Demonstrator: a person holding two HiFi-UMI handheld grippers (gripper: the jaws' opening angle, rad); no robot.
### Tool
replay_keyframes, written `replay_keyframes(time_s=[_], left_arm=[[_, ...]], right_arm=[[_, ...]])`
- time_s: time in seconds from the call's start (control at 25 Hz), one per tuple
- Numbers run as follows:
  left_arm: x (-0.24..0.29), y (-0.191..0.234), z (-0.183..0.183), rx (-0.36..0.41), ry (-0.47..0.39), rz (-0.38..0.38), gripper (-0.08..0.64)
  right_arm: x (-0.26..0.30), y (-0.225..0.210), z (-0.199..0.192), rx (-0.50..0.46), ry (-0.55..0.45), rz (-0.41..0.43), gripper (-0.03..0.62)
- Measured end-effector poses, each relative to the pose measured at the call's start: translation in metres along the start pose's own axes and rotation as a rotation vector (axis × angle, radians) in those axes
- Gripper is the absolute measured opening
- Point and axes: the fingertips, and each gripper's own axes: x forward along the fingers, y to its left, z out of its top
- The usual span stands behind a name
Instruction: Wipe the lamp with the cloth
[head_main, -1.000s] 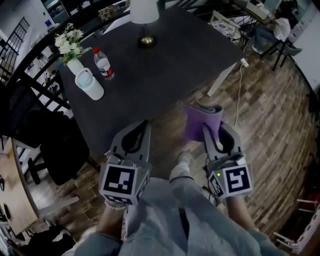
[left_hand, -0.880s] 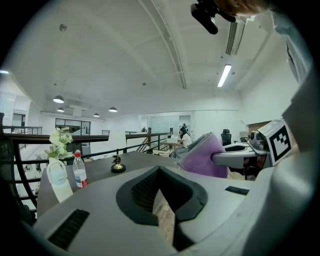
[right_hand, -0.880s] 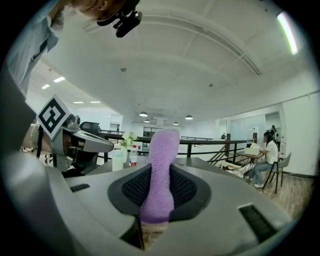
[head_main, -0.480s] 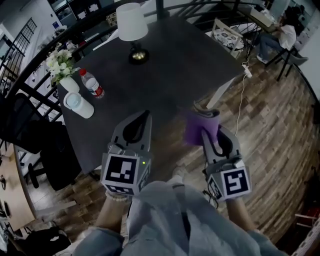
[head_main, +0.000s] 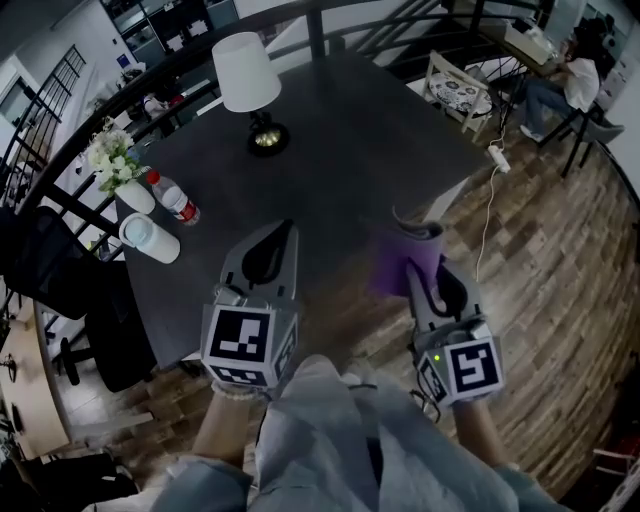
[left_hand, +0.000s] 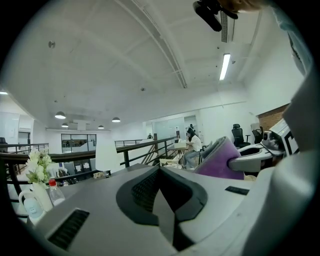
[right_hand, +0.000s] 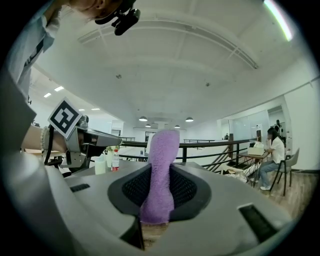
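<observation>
Dark desk (head_main: 350, 150), lamp (head_main: 247, 75) at far side, up-left of me. My right gripper (head_main: 418, 268) clamping cloth (head_main: 392, 262); left gripper (head_main: 284, 232) pinched closed, empty, nearer lamp.

An open-plan office on a mezzanine: black railing (right_hand: 215, 144), office chair (left_hand: 236, 135), strip light (left_hand: 224, 66) overhead.

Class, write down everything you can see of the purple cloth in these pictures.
The cloth is purple and looks soft and fuzzy, like microfibre. It is folded into a thick pad, with a greyish curled edge at its top. The right gripper is shut on its lower part, so it stands upright out of the jaws. It is held in the air by the dark table's near edge, touching only the jaws.
</observation>
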Motion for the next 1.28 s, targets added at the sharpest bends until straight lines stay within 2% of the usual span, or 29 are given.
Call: replay_keyframes(time_s=[0.52,0.84,1.04,1.28], left_arm=[[0.063,0.041,0.014,0.004,-0.033,0.055,0.009],[0.123,0.086,0.011,-0.031,-0.035,0.095,0.009],[0.158,0.121,0.013,-0.060,-0.031,0.127,0.009],[0.191,0.159,0.008,-0.069,-0.016,0.166,0.009]], right_arm=[[0.058,-0.028,0.010,-0.015,-0.022,0.025,0.094],[0.130,-0.049,0.016,-0.057,0.000,0.050,0.094],[0.180,-0.060,0.032,-0.135,0.004,0.064,0.094],[0.238,-0.063,0.047,-0.140,-0.004,0.096,0.094]])
